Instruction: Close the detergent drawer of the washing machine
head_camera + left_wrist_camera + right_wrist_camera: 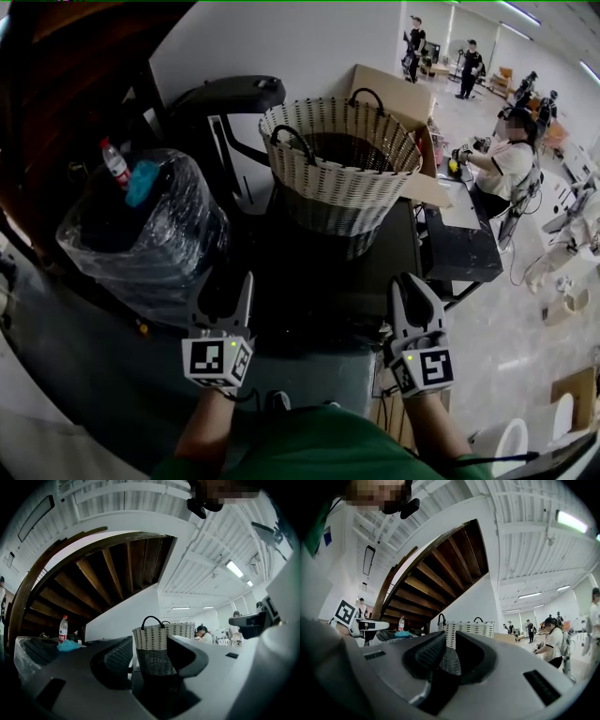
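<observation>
No detergent drawer shows in any view. A dark flat top (309,281), which may be the washing machine's, lies ahead of both grippers. On it stands a woven white and black basket (342,178) with two handles. My left gripper (225,286) hovers over the near left part of the top, open and empty. Through its jaws in the left gripper view (150,651) I see the basket (161,644) beyond. My right gripper (409,279) hovers at the near right. Its jaws (449,641) stand a narrow gap apart with nothing between them, and the basket (466,629) shows through.
A black bin wrapped in clear plastic (141,234) stands at the left, with a bottle (114,164) and a blue cloth on it. A wooden staircase (93,573) rises behind. A cardboard box (394,89) sits behind the basket. A person (506,159) sits at the right by a black table (459,248).
</observation>
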A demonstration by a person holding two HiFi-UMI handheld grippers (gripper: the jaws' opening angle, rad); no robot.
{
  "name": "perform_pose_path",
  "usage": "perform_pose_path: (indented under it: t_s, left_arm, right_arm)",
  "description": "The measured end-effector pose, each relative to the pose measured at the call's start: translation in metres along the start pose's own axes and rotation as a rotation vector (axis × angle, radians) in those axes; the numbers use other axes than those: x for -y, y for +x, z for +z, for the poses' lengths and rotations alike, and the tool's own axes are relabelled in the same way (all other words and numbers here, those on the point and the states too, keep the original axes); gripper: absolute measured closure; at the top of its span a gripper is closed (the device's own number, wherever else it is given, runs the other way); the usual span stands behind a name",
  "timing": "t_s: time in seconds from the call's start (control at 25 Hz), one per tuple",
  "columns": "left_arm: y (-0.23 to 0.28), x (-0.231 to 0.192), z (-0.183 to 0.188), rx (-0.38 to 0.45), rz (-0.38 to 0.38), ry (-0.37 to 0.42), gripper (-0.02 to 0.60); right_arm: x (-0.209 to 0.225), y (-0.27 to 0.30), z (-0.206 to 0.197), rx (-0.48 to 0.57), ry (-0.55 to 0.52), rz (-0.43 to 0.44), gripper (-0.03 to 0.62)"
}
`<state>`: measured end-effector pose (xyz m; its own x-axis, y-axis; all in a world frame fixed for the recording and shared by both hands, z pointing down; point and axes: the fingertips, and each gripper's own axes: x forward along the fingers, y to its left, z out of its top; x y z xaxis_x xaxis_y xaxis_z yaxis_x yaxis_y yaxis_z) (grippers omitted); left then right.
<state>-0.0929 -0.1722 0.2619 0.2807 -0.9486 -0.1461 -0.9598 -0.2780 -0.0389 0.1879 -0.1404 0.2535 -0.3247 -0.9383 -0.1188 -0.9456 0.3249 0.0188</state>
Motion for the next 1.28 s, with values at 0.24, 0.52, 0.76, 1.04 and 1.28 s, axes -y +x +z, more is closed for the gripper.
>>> perform_pose_path:
  t_s: [0.24,0.52,0.76,1.04,1.28]
  left_arm:
    - [0.000,0.002,-0.002,-0.005,-0.001,-0.017,0.344]
    - [0.005,-0.001,-0.004,-0.013,-0.007,-0.023,0.344]
    - [0.008,-0.008,-0.011,-0.021,-0.012,-0.038,0.344]
    - [0.012,-0.016,-0.018,-0.040,-0.016,-0.045,0.344]
    - [0.018,-0.021,-0.024,-0.040,-0.028,-0.055,0.344]
  right_arm:
    - [0.001,-0.003,-0.003,-0.015,-0.022,0.007,0.519]
    - [-0.003,0.001,0.003,0.007,-0.026,0.021,0.519]
    - [-0.008,0.006,0.002,0.000,-0.013,0.004,0.519]
    - [-0.014,0.011,0.001,0.006,-0.030,0.006,0.525]
    - [-0.016,0.016,-0.003,-0.007,-0.034,-0.011,0.528]
